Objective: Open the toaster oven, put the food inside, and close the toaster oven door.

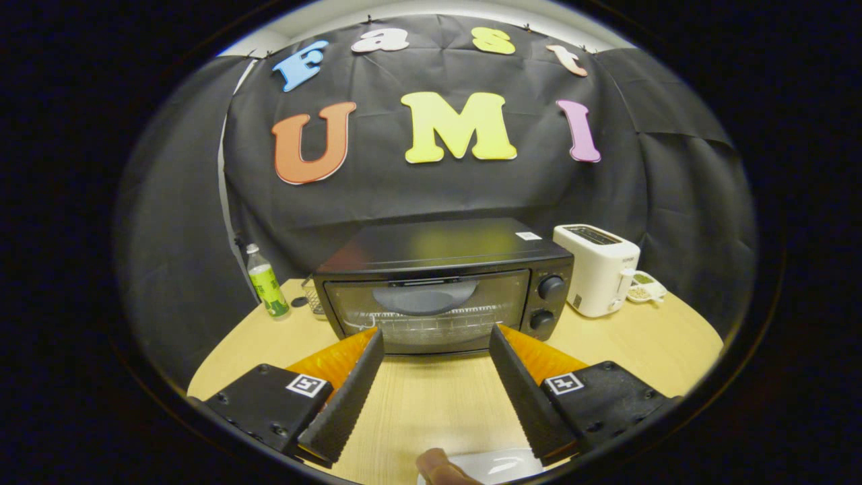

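Gripper (436,337) held released, nothing grasped, aimed at closed toaster oven (444,289) far on bench (431,404), likely for door opening.

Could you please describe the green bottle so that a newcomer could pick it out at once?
Start at the black toaster oven, door shut, beyond the open gripper. Beside its knobless end, on the wooden table, stands the bottle: slim, upright, white-capped, green-labelled, unlike the boxy white toaster opposite.
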Tool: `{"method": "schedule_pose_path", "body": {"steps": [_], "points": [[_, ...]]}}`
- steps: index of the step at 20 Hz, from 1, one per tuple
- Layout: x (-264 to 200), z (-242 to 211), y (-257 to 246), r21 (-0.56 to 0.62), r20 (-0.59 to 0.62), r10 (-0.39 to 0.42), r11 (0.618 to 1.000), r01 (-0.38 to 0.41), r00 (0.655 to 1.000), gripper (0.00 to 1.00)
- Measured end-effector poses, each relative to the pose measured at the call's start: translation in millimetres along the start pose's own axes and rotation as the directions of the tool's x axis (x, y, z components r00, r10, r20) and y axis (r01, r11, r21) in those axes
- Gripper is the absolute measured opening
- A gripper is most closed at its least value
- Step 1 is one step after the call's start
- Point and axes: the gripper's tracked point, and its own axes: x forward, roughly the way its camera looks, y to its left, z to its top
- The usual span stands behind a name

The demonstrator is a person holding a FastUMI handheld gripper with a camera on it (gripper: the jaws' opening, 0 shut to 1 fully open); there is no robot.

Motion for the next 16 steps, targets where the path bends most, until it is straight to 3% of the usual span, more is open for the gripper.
{"method": "schedule_pose_path", "body": {"steps": [9,16], "points": [[-77,66,-8,0.022,0.118,0.011,1.000,-0.014,0.993,1.00],[-164,111,-9,-0.037,0.217,-0.010,0.999,0.018,0.976,1.00]]}}
